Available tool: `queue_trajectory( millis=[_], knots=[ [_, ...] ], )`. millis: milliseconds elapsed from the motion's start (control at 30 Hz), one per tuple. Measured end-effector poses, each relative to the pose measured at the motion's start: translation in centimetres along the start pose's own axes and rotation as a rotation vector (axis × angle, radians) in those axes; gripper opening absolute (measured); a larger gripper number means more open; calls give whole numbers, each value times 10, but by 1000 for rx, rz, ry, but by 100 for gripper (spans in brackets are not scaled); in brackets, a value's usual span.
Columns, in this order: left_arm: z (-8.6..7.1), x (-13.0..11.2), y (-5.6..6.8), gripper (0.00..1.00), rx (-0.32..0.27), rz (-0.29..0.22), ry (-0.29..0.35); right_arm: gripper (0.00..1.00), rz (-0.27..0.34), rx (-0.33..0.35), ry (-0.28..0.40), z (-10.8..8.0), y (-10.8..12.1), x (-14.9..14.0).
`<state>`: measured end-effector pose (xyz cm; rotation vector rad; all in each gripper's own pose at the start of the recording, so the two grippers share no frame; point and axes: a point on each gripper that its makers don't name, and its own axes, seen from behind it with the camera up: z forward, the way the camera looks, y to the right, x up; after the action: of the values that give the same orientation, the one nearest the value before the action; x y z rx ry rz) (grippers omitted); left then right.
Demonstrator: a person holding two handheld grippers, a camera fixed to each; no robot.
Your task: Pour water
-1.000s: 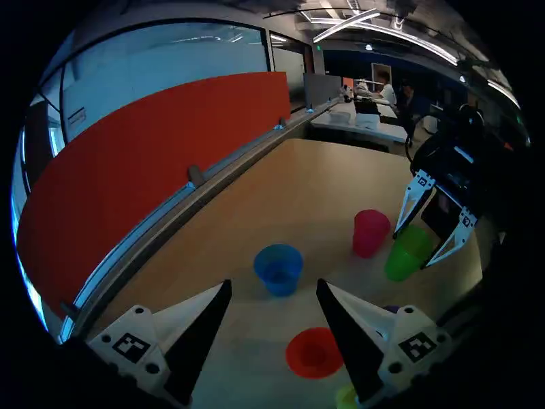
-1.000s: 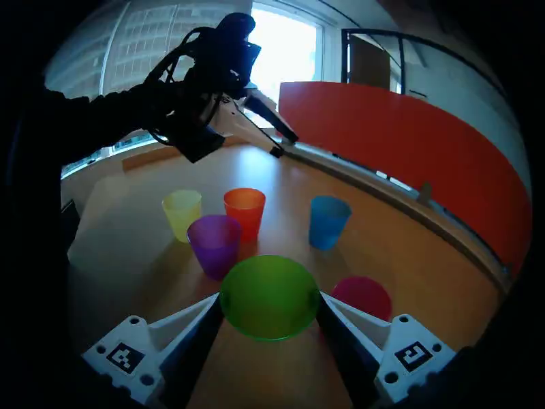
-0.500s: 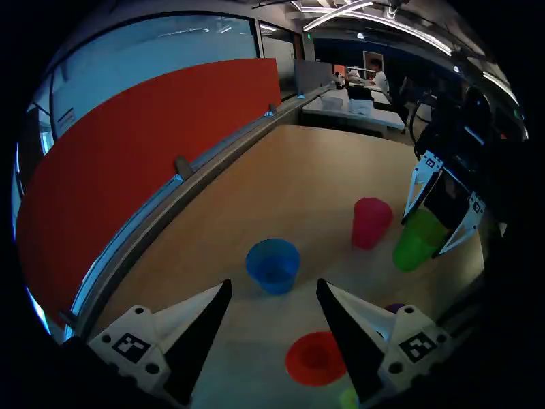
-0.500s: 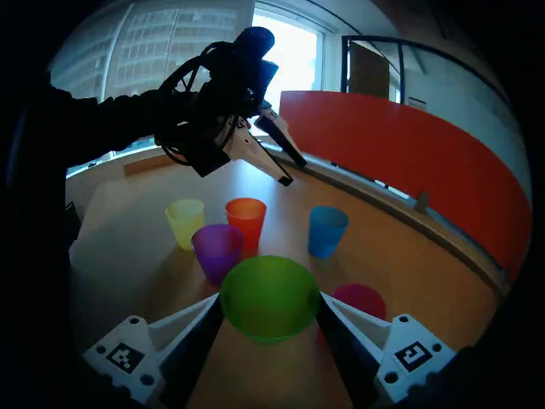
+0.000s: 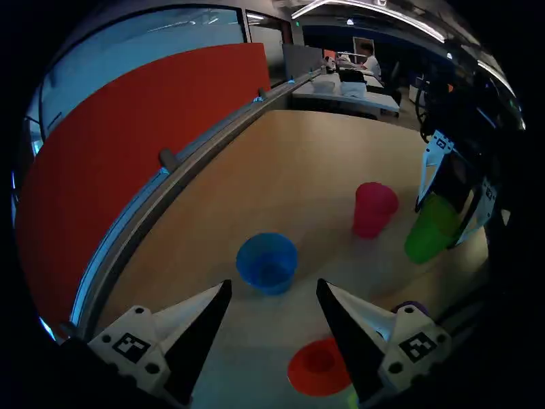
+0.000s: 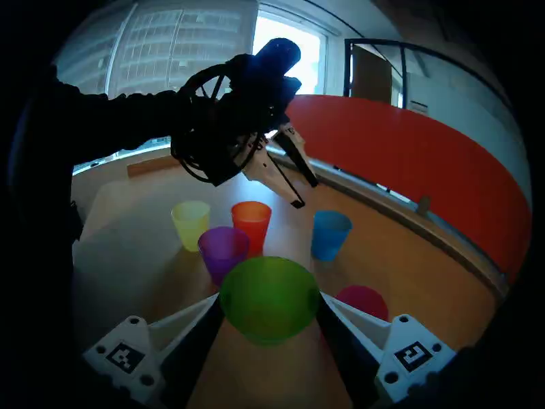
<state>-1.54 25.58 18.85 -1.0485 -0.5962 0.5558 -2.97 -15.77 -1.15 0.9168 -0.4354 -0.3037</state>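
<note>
Green cup (image 6: 269, 303): pinched between both fingers of the right hand-held gripper (image 6: 269, 297). It looks lifted off the table (image 5: 306, 163), near the pink cup (image 5: 373, 208).
Progress: pickup looks done, no pour yet. Can't tell if there's water inside.
Left hand-held gripper (image 5: 272, 283): wide open, empty, hovering by the blue cup (image 5: 267, 262).
Views: the left gripper view gives the green cup's tilt side-on. The right gripper view looks into its mouth, with purple (image 6: 223, 249), orange (image 6: 251, 221) and yellow (image 6: 191, 221) cups beyond.

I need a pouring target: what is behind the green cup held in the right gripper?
A purple cup and a pink cup stand just behind the green cup, which covers part of each.
</note>
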Motion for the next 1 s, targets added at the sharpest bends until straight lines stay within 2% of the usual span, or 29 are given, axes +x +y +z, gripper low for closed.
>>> queue_trajectory(
  millis=[300, 1000],
  knots=[
    [17, -3, -1, 92, -6, 25, -38, 92, 4, 4, 0, -2, -1, -2],
    [48, -6, -6, 92, -27, 28, -97, 92, 18, 11, 4, -3, -2, -8]
  ],
)
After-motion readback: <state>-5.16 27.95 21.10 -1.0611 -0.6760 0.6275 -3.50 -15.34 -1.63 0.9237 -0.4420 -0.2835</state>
